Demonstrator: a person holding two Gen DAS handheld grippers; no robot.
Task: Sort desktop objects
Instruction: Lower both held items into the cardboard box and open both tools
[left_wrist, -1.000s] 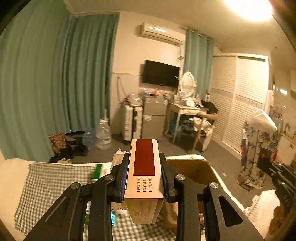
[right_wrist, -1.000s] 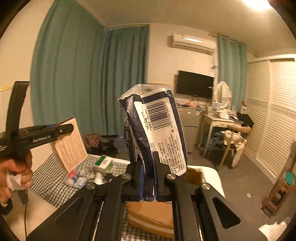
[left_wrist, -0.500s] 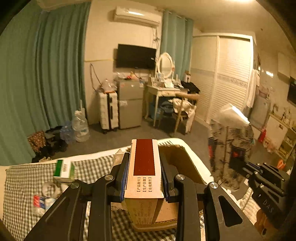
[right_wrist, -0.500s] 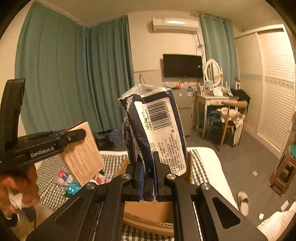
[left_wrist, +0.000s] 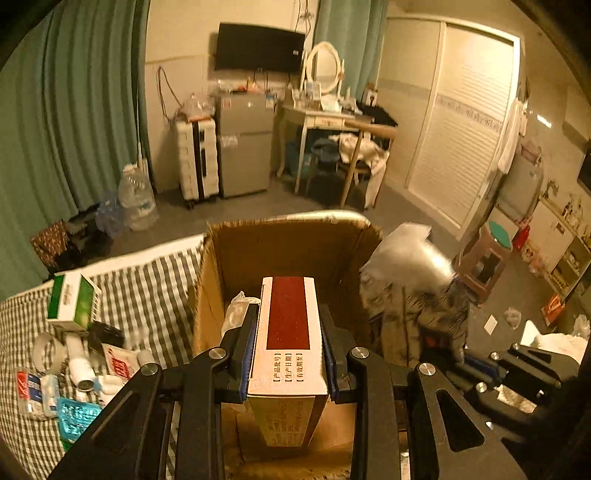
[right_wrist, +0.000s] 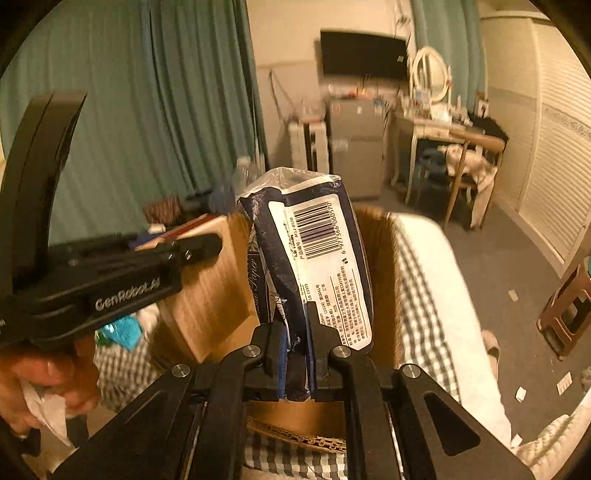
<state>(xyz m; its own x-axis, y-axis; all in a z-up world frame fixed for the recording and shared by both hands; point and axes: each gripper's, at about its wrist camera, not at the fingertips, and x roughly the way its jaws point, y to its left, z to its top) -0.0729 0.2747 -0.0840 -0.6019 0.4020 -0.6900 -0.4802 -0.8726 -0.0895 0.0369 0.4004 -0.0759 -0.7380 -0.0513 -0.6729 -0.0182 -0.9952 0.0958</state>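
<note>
A person holding a gripper in each hand sorts household clutter over an open cardboard box (left_wrist: 280, 254) that stands on a surface covered with a checked cloth (left_wrist: 155, 291). The left gripper (left_wrist: 287, 354) pinches a long white carton with a dark red panel (left_wrist: 288, 332), its blue-edged pads pressed flat against the carton's two long sides, and holds it tilted down over the mouth of the cardboard box. Seen from the right wrist camera, the same carton shows its tan printed side beside the box wall, with the person's left hand (right_wrist: 48, 380) wrapped around the tool's handle together with a scrap of white tissue. The right gripper (right_wrist: 295, 354) is closed tight on the lower end of a dark blue plastic-wrapped pack with a white barcode label (right_wrist: 314, 266), which stands upright above the fingers, in front of the box's far wall. A crumpled clear bag (left_wrist: 238, 310) lies inside the box, just left of the carton. On the cloth to the left lie a green-and-white box (left_wrist: 74, 299), a roll of tape (left_wrist: 48, 350), a white tube (left_wrist: 79, 362), a red-and-white sachet (left_wrist: 118, 363) and a turquoise packet (left_wrist: 77, 417), bunched together.
</note>
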